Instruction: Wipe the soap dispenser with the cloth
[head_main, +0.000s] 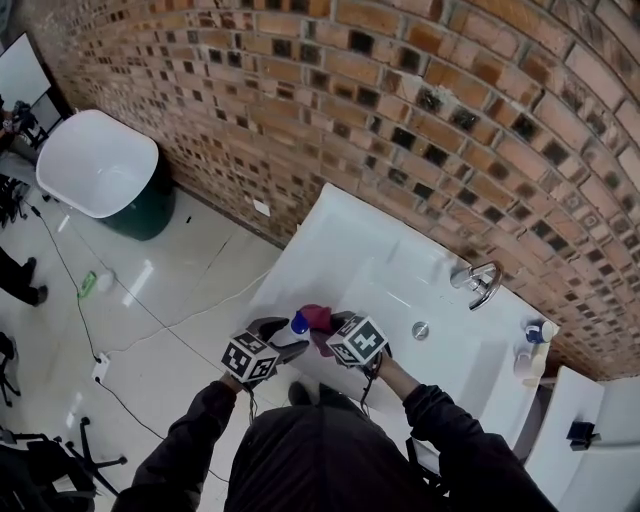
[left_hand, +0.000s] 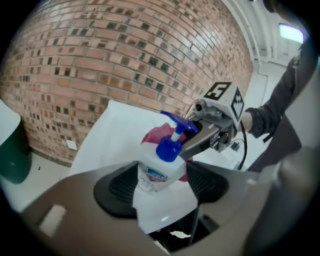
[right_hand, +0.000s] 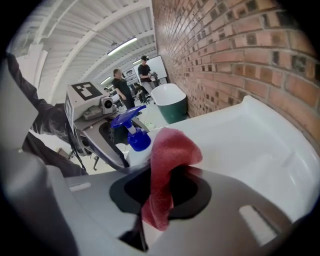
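Flanking the soap dispenser (left_hand: 155, 172), a white bottle with a blue pump at the centre of the left gripper view, the left gripper (left_hand: 161, 189) has its jaws spread wide, one pad close on each side of the bottle without squeezing it. Low in the middle of the head view the bottle sits at the near edge of the white sink (head_main: 340, 240). The right gripper (right_hand: 162, 192) has its jaws pinched together on the red cloth (right_hand: 167, 150), which arches up out of them just beside the bottle's blue collar; whether it touches cannot be told.
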